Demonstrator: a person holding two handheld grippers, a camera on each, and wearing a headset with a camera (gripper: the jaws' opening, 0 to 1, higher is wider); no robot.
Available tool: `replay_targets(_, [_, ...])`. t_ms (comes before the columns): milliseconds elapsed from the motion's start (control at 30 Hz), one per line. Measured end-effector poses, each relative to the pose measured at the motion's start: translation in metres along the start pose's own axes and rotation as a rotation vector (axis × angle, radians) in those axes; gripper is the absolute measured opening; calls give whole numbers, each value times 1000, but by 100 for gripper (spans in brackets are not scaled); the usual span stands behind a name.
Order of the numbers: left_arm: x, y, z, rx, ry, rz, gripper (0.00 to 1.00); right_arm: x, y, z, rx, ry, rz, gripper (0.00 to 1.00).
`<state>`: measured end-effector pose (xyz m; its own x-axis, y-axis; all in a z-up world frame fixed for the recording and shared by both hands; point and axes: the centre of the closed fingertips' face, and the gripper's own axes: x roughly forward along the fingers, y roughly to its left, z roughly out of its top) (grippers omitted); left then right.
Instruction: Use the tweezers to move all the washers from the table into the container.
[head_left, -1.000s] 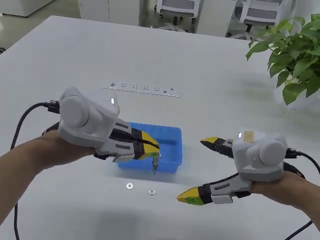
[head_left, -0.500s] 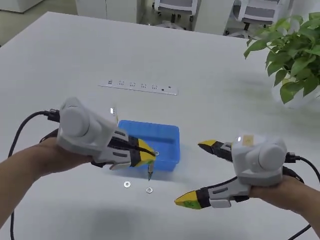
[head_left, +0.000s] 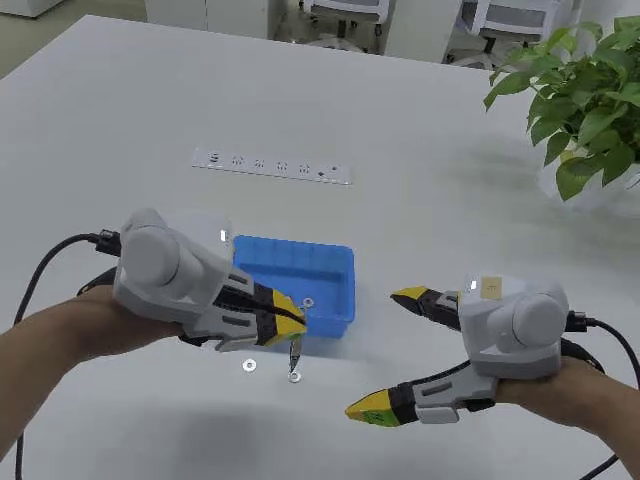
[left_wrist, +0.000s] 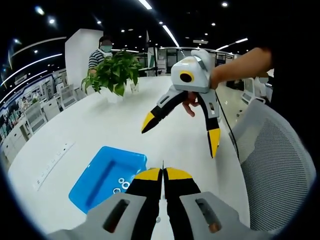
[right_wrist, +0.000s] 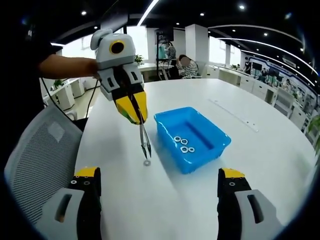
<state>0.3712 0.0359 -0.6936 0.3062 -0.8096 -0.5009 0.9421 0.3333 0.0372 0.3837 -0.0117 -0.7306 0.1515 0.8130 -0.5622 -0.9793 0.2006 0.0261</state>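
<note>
My left gripper (head_left: 296, 320) is shut on thin metal tweezers (head_left: 294, 352), which point down at the table. Their tip hangs just over a small washer (head_left: 294, 377); contact is unclear. A second washer (head_left: 249, 365) lies to its left. Behind them stands the blue container (head_left: 335, 262) with three washers (right_wrist: 181, 143) inside. In the right gripper view the tweezers (right_wrist: 144, 140) end right above the washer (right_wrist: 147, 162). My right gripper (head_left: 388, 352) stands open to the right of the container with nothing between its jaws. The left gripper view has the container (left_wrist: 95, 182) at lower left.
A white power strip (head_left: 272, 165) lies farther back on the white table (head_left: 150, 100). A potted plant (head_left: 580, 90) stands at the right rear. Office chairs (head_left: 345, 12) line the far edge. A black cable (head_left: 45, 270) trails from the left gripper.
My left gripper has carried the tweezers from the container's front wall down and toward me, onto the table by the right-hand washer. The right gripper holds its place, still open.
</note>
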Motion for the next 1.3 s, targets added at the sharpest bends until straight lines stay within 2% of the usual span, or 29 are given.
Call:
replay_targets(467, [5,1,-4,-4,-6,-5,5,4,2,-5,5,15,12,97])
replay_targets(600, [4,1,-4,-2,-21,0,5,6,2,-4,0,16,17,95])
replay_targets(933, [2,-1,-5,32,-5,-9,5,17,9,4,-69,0,54,79])
replay_targets(1300, [1,0,-8,51,8,-25,5,32,13,9,-175,36,113,59])
